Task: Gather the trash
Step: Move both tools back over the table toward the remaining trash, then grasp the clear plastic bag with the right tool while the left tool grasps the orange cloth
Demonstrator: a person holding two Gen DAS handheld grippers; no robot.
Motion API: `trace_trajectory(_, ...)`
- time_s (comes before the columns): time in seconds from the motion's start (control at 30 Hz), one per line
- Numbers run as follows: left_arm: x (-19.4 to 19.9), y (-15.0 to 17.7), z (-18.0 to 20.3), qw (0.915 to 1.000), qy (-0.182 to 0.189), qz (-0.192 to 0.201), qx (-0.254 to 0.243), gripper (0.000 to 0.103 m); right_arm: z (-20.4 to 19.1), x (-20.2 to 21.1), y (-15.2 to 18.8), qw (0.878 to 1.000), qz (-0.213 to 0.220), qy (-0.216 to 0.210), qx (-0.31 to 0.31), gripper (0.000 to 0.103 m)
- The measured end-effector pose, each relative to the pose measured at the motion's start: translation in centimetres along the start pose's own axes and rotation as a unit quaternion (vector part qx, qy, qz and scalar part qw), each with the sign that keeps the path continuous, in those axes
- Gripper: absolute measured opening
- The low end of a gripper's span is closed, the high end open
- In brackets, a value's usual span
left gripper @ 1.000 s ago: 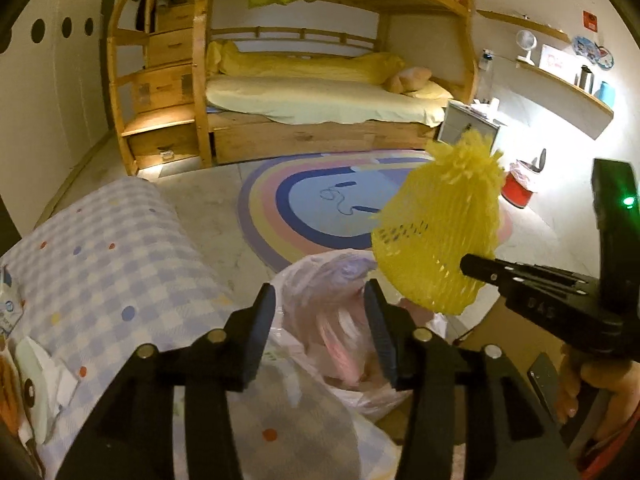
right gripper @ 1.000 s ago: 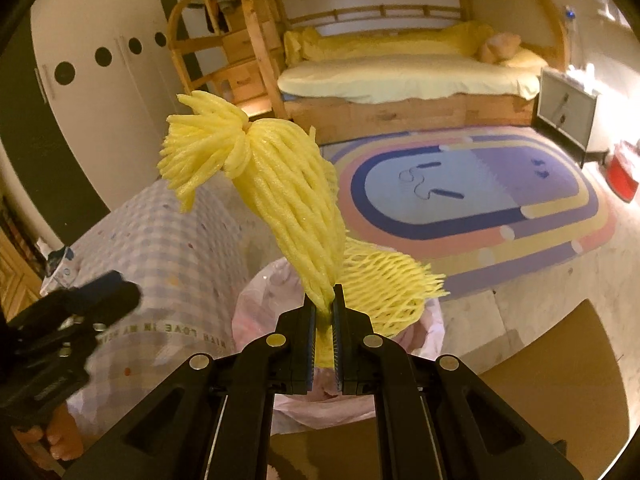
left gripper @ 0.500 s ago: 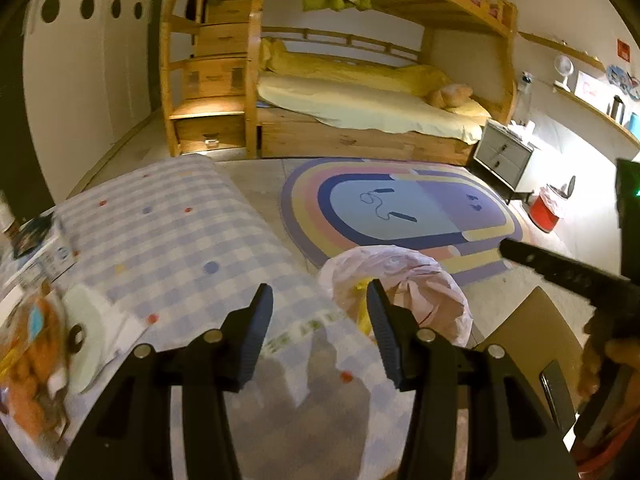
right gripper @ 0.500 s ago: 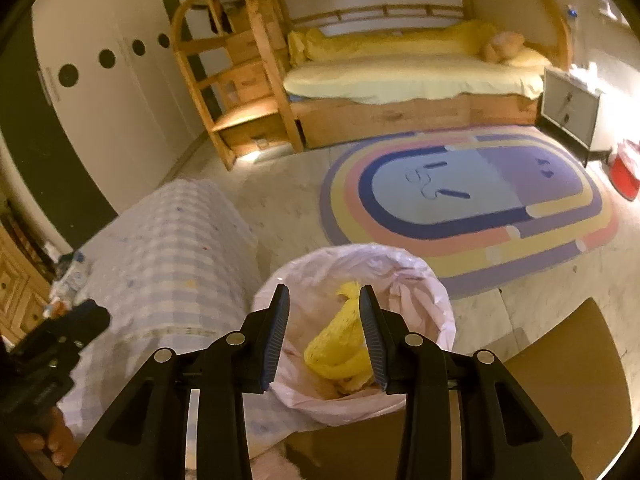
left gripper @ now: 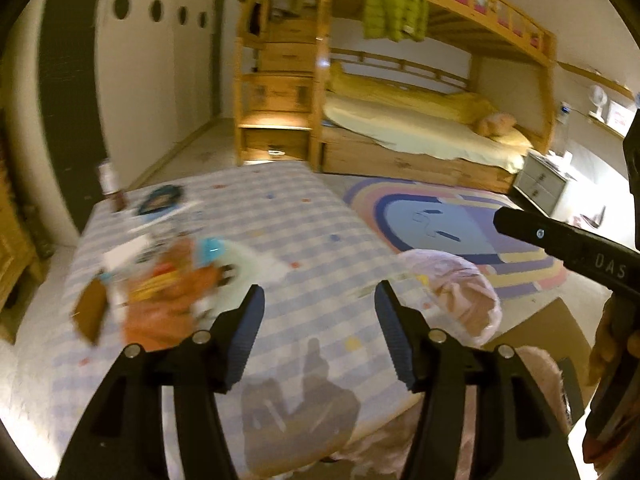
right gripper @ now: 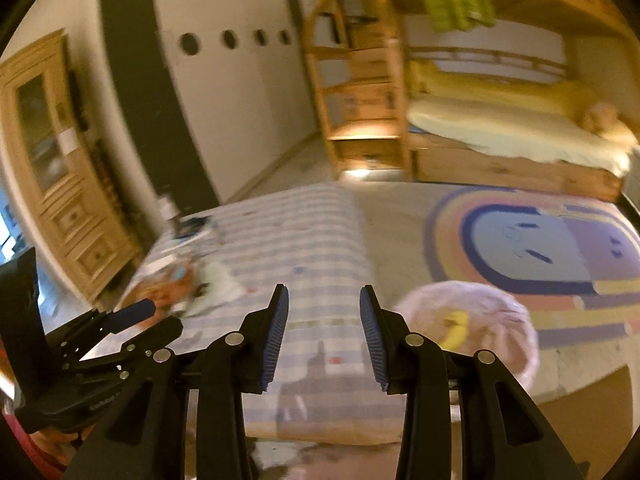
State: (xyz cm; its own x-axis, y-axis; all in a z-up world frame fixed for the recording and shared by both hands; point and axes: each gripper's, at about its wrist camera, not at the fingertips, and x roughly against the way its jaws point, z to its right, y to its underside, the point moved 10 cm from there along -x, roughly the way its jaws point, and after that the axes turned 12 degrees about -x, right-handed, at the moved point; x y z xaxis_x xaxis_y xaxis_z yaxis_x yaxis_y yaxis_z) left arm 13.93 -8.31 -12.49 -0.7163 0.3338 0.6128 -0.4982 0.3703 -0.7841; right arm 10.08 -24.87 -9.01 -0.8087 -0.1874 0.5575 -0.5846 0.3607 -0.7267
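Observation:
A pile of trash (left gripper: 160,292), with orange wrappers, white paper and a brown card, lies blurred on the left of a checked tablecloth (left gripper: 280,216); it also shows in the right wrist view (right gripper: 180,284). A pink-lined trash bin (right gripper: 480,320) stands at the table's right edge with yellow foam netting (right gripper: 456,330) inside; the bin also shows in the left wrist view (left gripper: 452,284). My left gripper (left gripper: 318,332) is open and empty above the cloth, right of the pile. My right gripper (right gripper: 323,328) is open and empty over the table's near edge, left of the bin.
A small bottle (left gripper: 108,184) and printed papers (left gripper: 160,200) sit at the table's far left corner. A brown chair seat (left gripper: 536,336) is by the bin. A rainbow rug (left gripper: 452,224) and wooden bunk bed (left gripper: 400,120) lie beyond. A wooden cabinet (right gripper: 52,168) stands left.
My right gripper opened and dropped the yellow netting into the bin, then swung left. My left gripper also swung left, bringing the trash pile into view.

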Motion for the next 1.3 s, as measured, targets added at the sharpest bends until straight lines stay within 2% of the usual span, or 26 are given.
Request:
trace_trajectory(0.1,1.7,1.4,-3.0,0.9992,-0.036,-0.003,0.017,0.058,-2.8,-1.1,0.8,1.000,-0.014,-0.003,0.025,0.041)
trace_trajectory(0.3,3.7,4.1,-9.4,0.9927,-0.102,-0.015,0.064,0.059,-8.1,-2.7,2.5,0.995,-0.049,-0.050,0.072,0.041)
trace_trajectory(0.53,4.8,5.9,-14.8,0.9832,-0.149,-0.026,0.103,0.059,-11.9,-5.5,3.2,0.992,-0.069,-0.067,0.084,0.042)
trace_trajectory(1.0,3.2,6.1,-19.8,0.9758,-0.173,-0.041,0.127,0.061,-15.7,-14.2,4.0,0.983,-0.124,-0.084,0.102,0.043)
trace_trajectory(1.1,2.7,6.1,-20.0,0.9759,-0.172,-0.044,0.127,0.061,-16.1,-16.1,4.3,0.982,-0.144,-0.091,0.087,0.053)
trace_trajectory(1.2,2.2,6.2,-20.0,0.9764,-0.169,-0.049,0.124,0.061,-16.5,-17.1,4.7,0.980,-0.155,-0.096,0.082,0.054)
trace_trajectory(1.23,2.1,6.4,-20.0,0.9767,-0.168,-0.051,0.124,0.061,-16.6,-17.3,4.9,0.979,-0.158,-0.094,0.083,0.052)
trace_trajectory(1.3,1.9,6.5,-19.8,0.9771,-0.165,-0.055,0.123,0.061,-16.8,-17.4,5.0,0.979,-0.161,-0.093,0.083,0.041)
